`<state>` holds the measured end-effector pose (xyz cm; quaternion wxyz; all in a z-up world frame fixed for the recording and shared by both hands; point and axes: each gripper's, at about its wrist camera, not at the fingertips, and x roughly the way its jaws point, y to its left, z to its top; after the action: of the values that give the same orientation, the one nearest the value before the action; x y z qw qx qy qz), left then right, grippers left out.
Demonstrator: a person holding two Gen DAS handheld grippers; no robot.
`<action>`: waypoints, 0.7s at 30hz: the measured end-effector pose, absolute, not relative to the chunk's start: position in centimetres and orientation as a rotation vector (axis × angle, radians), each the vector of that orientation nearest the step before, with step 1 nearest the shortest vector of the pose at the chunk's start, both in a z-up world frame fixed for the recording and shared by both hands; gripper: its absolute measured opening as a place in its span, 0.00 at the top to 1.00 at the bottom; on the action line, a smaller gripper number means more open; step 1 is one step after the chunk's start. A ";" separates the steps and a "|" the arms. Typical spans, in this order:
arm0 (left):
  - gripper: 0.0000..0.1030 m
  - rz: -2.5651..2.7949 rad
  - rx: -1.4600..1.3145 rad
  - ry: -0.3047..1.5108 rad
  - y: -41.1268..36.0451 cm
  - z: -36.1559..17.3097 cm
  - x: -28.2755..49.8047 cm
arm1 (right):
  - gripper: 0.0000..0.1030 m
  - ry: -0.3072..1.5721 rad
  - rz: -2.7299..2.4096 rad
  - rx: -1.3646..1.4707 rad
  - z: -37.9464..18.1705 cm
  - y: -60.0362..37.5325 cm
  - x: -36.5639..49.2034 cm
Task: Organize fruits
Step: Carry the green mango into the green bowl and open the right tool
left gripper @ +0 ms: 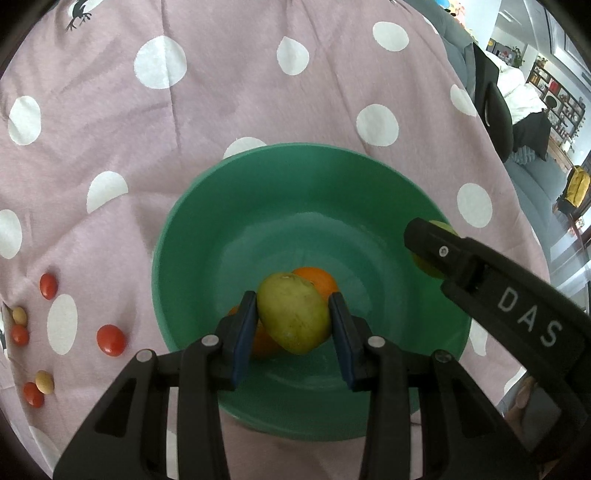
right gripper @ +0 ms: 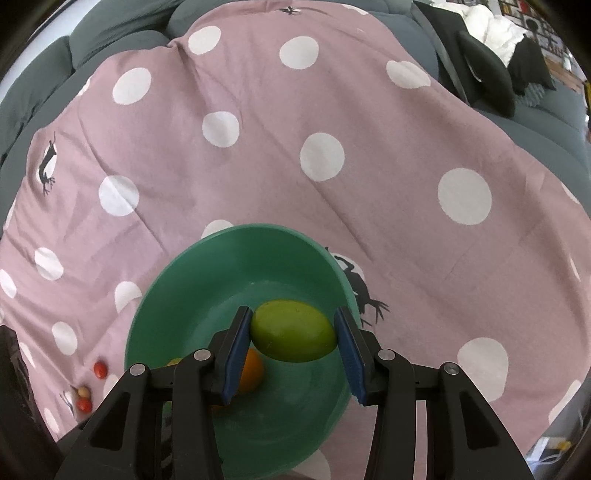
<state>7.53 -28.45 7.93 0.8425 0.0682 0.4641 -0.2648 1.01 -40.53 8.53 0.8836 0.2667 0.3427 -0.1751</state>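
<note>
A green bowl [left gripper: 192, 258] [right gripper: 177, 295] stands on the spotted pink cloth. My left gripper [left gripper: 292, 297] is over the bowl's near side, shut on a yellow-green oval fruit [left gripper: 293, 314]. Two oranges [left gripper: 317, 280] lie in the bowl right under that fruit. My right gripper [right gripper: 292, 312] hangs over the bowl's right part, shut on a smooth green fruit [right gripper: 293, 332]. An orange [right gripper: 253, 373] shows below its left pad. In the left wrist view the right gripper's finger [left gripper: 428, 240] reaches in over the bowl's right rim and hides most of the green fruit [left gripper: 445, 226].
Several red cherry tomatoes [left gripper: 110, 339] [right gripper: 99, 369] and small pale yellow ones [left gripper: 44, 382] lie loose on the cloth [left gripper: 258, 92] left of the bowl. A grey sofa [right gripper: 110, 29] borders the cloth at the back, with dark cushions [right gripper: 487, 74] at the right.
</note>
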 end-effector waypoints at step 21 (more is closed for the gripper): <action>0.38 -0.372 0.032 0.905 -15.8 12.6 6.6 | 0.44 0.670 -0.269 0.440 10.4 -36.6 1.6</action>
<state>6.63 -15.84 12.59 0.8826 0.0155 0.4346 -0.1787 1.64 -36.62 10.37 0.9119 0.2136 0.3253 -0.1306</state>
